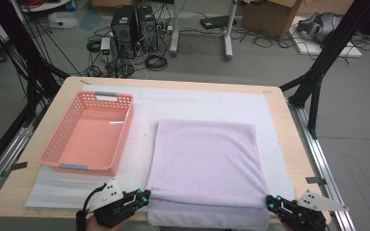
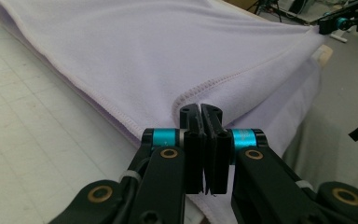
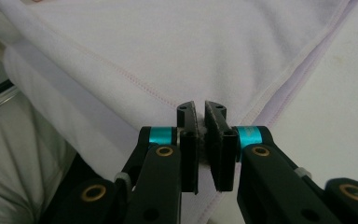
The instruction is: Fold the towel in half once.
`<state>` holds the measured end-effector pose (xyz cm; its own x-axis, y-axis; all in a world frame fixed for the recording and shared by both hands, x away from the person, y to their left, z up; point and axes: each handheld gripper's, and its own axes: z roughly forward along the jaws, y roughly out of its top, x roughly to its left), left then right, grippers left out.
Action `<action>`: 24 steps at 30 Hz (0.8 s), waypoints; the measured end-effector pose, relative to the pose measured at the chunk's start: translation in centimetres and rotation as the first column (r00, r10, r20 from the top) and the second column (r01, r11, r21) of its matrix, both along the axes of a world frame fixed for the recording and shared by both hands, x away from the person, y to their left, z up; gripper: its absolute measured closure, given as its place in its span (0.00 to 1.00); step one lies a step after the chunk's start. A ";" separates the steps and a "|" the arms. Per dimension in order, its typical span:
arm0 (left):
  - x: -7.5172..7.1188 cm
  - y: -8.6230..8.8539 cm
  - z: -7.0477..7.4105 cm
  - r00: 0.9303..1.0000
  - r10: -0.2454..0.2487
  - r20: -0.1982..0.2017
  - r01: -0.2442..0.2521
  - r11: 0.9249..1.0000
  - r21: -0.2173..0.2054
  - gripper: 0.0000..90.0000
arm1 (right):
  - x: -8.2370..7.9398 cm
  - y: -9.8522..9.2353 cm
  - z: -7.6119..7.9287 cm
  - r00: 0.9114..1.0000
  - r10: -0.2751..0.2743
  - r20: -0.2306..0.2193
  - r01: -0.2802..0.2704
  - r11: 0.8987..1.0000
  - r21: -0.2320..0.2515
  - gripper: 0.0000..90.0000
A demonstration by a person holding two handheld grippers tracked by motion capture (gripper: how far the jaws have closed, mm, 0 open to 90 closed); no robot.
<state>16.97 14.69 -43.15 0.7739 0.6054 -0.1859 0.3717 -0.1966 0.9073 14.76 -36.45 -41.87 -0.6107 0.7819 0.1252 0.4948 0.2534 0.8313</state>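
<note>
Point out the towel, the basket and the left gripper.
towel [image 1: 204, 159], high view, middle of its top layer
basket [image 1: 53, 143], high view, left wall
left gripper [image 1: 146, 195], high view, between its fingertips at the towel's corner

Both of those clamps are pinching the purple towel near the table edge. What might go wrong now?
Each grip is thin: the left gripper and right gripper pinch only the corner hems of the towel, so a corner might slip free. The near layer hangs over the table edge and may drag. Uneven pulling could leave the fold crooked.
</note>
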 end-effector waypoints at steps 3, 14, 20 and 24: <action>-0.9 0.2 0.0 1.000 -0.022 -0.007 0.022 1.000 0.000 0.97 | -1.1 -0.1 0.2 1.000 0.001 0.005 -0.001 1.000 0.008 0.93; -2.0 0.0 -0.3 1.000 -0.014 0.008 0.014 1.000 0.000 0.52 | -2.7 -0.6 -1.0 0.996 -0.053 -0.076 0.051 0.998 -0.029 0.66; 1.3 0.3 -0.5 0.995 0.097 -0.022 -0.097 0.995 -0.006 0.50 | -1.2 -0.9 -0.8 0.993 -0.111 -0.041 0.110 0.993 -0.040 0.65; 3.9 0.3 -0.6 0.991 0.120 -0.052 -0.121 0.993 -0.012 0.49 | 0.2 -0.5 -1.1 0.991 -0.126 -0.048 0.123 0.990 -0.066 0.64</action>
